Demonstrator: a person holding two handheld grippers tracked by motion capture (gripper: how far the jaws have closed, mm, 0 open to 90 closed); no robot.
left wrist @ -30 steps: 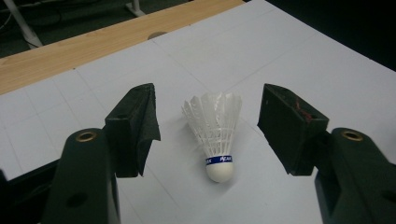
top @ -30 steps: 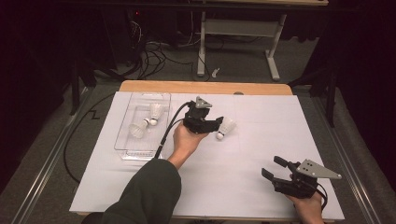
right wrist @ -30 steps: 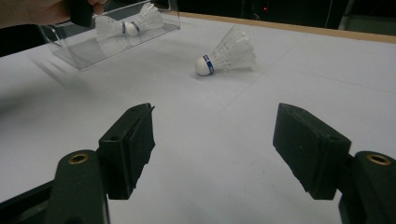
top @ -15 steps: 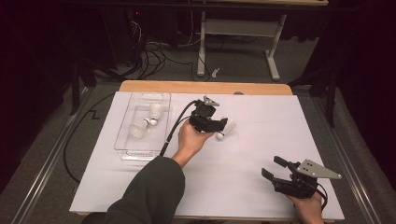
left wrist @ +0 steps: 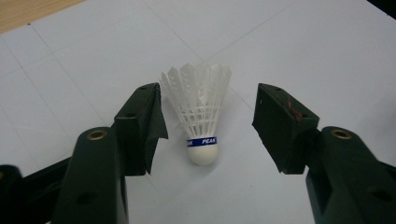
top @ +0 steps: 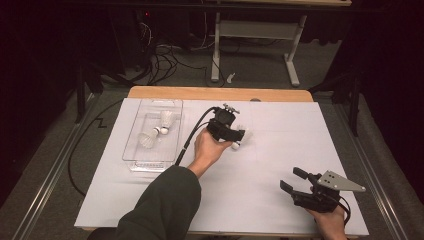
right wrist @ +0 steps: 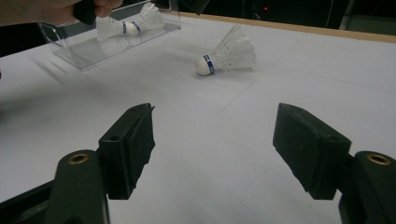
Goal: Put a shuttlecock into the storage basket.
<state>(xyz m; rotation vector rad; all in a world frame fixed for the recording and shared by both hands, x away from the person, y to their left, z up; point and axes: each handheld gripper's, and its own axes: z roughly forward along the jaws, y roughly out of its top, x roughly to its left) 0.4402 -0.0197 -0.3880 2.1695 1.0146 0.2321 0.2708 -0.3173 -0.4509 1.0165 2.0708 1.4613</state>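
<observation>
At the left of the white sheet point(top: 165, 210), we see a clear plastic tray point(top: 135, 159) holding 2 shuttlecocks point(top: 150, 138), laid on their sides so they cannot roll off, which suggests the loose ones are being gathered there.

Just right of the tray, our left gripper point(left wrist: 208, 121) hangs over the 3rd shuttlecock point(left wrist: 201, 112), which lies on the sheet near the table's middle, cork end toward the camera. The jaws have just been closing and stand wide on either side of the feather skirt, with neither pad touching it; we judge the approach is lined up to pinch the skirt crosswise. The trailing black cable point(top: 192, 135) runs along the tray's right edge and could snag the tray wall on the way over.

At the far right, our right gripper point(top: 294, 181) rests near the front edge, jaws wide and holding nothing, well apart from the shuttlecock.
</observation>
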